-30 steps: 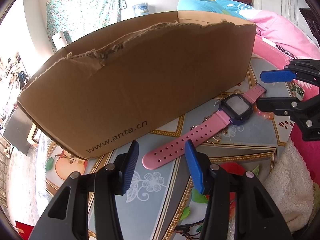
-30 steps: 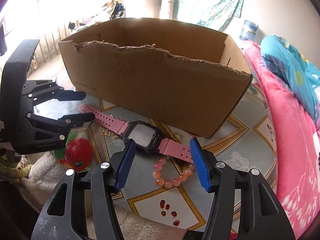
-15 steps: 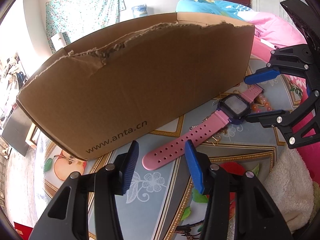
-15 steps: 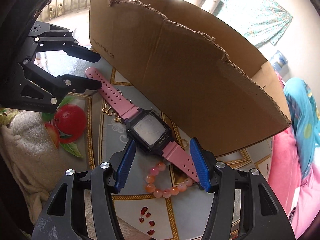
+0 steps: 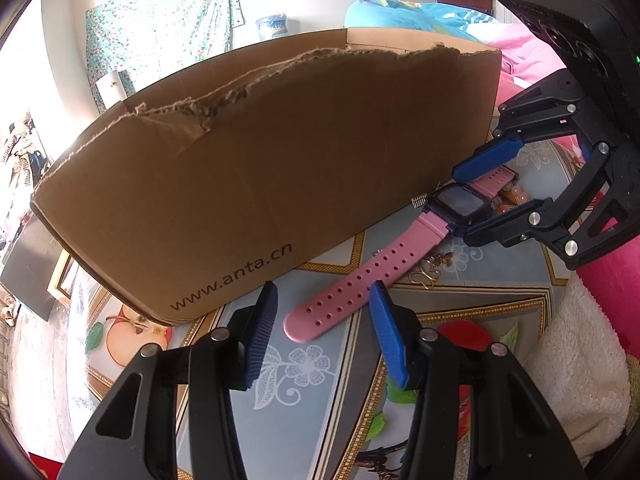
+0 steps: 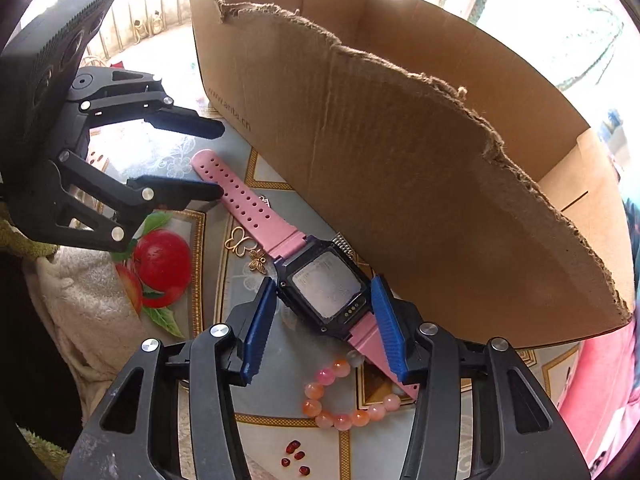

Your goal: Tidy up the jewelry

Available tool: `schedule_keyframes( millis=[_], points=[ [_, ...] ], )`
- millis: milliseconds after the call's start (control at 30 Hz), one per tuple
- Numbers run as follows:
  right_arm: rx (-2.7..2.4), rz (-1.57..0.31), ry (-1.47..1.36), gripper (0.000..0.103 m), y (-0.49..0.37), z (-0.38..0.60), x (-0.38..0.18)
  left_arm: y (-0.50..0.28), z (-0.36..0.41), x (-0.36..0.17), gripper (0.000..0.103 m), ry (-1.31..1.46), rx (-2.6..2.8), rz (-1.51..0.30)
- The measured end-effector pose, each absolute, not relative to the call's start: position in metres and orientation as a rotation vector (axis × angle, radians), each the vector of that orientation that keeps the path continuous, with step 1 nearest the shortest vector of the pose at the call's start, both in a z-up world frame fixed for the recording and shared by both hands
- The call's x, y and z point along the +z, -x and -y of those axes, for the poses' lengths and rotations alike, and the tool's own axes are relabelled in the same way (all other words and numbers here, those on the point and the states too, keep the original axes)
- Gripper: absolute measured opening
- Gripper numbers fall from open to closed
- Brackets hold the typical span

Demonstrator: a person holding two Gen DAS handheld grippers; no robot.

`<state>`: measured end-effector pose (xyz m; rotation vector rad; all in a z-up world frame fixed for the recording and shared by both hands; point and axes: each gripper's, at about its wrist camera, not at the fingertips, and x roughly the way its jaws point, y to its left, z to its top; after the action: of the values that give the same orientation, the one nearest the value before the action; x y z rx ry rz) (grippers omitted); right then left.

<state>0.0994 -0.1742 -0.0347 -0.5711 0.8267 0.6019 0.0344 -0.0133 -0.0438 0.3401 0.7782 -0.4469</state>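
Note:
A pink watch with a dark square face lies flat on the patterned tabletop in front of a cardboard box. My right gripper is open, its blue pads either side of the watch face. My left gripper is open around the free end of the pink strap. In the left wrist view the right gripper straddles the watch face. A pink bead bracelet lies under the near strap. Gold butterfly charms lie beside the strap.
The box is open-topped with a torn front edge, printed www.anta.cn. Small red beads lie near the table's front. A cream fleece cloth covers the table's left side. Pink bedding lies beyond the box.
My right gripper has moved forward and down over the watch, so its pads now flank the face. The left gripper has stayed in place at the strap end.

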Motion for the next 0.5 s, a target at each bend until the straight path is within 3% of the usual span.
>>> schedule_keyframes(
  millis=[100, 500],
  points=[
    [0.638, -0.830, 0.508, 0.024, -0.103, 0.181, -0.023, -0.028, 0.019, -0.041, 0.047, -0.363, -0.478, -0.748],
    [0.637, -0.821, 0.498, 0.023, -0.097, 0.177, -0.024, -0.023, 0.055, -0.041, 0.047, -0.509, -0.463, -0.673]
  ],
)
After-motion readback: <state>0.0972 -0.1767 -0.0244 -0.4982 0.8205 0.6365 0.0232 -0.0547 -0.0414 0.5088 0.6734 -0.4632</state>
